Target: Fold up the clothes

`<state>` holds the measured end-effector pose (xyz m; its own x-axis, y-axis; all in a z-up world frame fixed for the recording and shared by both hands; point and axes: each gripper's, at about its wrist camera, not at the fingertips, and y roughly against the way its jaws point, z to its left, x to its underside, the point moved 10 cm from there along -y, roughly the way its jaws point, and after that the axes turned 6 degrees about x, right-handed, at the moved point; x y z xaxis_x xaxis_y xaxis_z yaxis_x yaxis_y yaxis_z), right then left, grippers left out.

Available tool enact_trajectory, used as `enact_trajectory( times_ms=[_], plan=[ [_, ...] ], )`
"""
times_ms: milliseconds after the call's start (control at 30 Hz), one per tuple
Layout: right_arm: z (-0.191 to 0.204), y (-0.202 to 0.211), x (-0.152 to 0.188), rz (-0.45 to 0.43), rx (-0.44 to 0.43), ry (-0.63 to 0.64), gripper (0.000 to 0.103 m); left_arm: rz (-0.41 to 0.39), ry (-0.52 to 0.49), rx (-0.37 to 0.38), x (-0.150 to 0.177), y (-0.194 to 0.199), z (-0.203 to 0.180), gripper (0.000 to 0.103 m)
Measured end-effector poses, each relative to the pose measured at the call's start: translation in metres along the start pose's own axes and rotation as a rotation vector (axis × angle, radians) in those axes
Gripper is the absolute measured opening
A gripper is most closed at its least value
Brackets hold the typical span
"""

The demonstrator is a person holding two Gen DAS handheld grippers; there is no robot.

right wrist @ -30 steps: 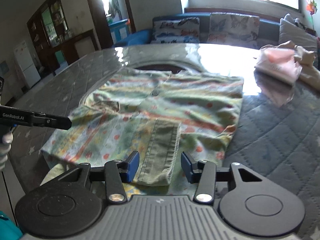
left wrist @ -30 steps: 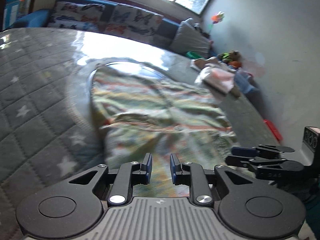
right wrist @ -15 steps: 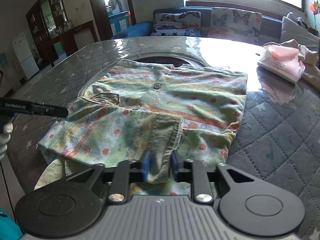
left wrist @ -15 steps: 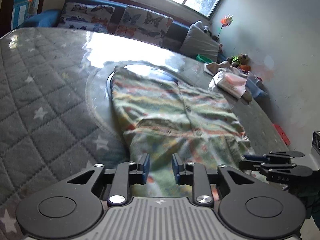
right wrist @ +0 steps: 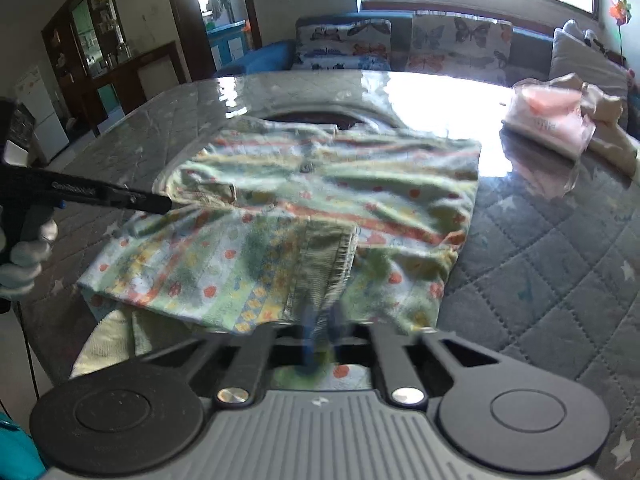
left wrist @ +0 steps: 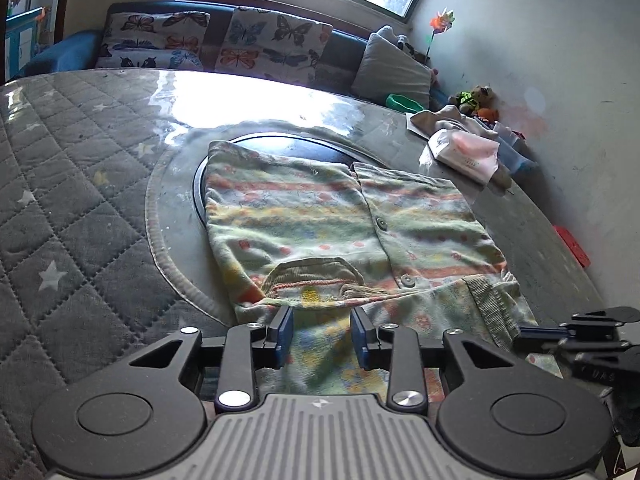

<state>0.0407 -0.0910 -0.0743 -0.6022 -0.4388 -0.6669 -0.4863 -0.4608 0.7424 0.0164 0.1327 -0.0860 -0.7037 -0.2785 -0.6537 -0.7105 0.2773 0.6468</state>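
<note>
on the quilted table (left wrist: 72, 240) the shirt (left wrist: 340, 216) lies collar-near, right gripper (right wrist: 320, 344) jaws pinching its cuff, left gripper (left wrist: 322, 336) jaws wide.

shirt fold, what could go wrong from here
The right claw is shut on the ribbed cuff of the shirt alone, so pulling may drag the sleeve and undo the fold. The left claw is open and holds nothing, so the shirt could slide toward the pink packet.
</note>
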Motion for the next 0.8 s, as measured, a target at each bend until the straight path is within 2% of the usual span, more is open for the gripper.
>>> enact_trajectory(
  times_ms=[133, 267, 333, 467, 567, 700, 800],
  plan=[
    [0.001, 0.023, -0.007, -0.046, 0.001, -0.018, 0.003, 0.002, -0.005, 0.003, 0.001, 0.002, 0.006, 0.034],
    [-0.005, 0.012, 0.004, 0.013, 0.042, -0.015, 0.003, 0.01, -0.015, 0.008, 0.001, 0.0, 0.007, 0.034],
    [-0.011, 0.008, 0.004, 0.015, 0.067, -0.01, 0.006, 0.014, -0.023, 0.005, -0.001, 0.002, 0.005, 0.036],
    [-0.011, 0.016, -0.02, -0.061, 0.051, 0.014, 0.007, 0.0, -0.053, 0.008, -0.008, 0.007, -0.003, 0.041],
    [-0.003, 0.006, -0.038, -0.096, 0.026, 0.045, 0.008, 0.001, -0.058, 0.013, -0.011, 0.003, -0.005, 0.041],
    [0.01, -0.023, -0.048, -0.08, 0.005, 0.083, 0.009, 0.025, -0.06, 0.008, -0.006, -0.009, -0.004, 0.041],
    [0.018, -0.041, -0.045, -0.049, -0.013, 0.107, 0.016, 0.034, -0.06, 0.009, -0.003, -0.012, -0.001, 0.041]
  ],
)
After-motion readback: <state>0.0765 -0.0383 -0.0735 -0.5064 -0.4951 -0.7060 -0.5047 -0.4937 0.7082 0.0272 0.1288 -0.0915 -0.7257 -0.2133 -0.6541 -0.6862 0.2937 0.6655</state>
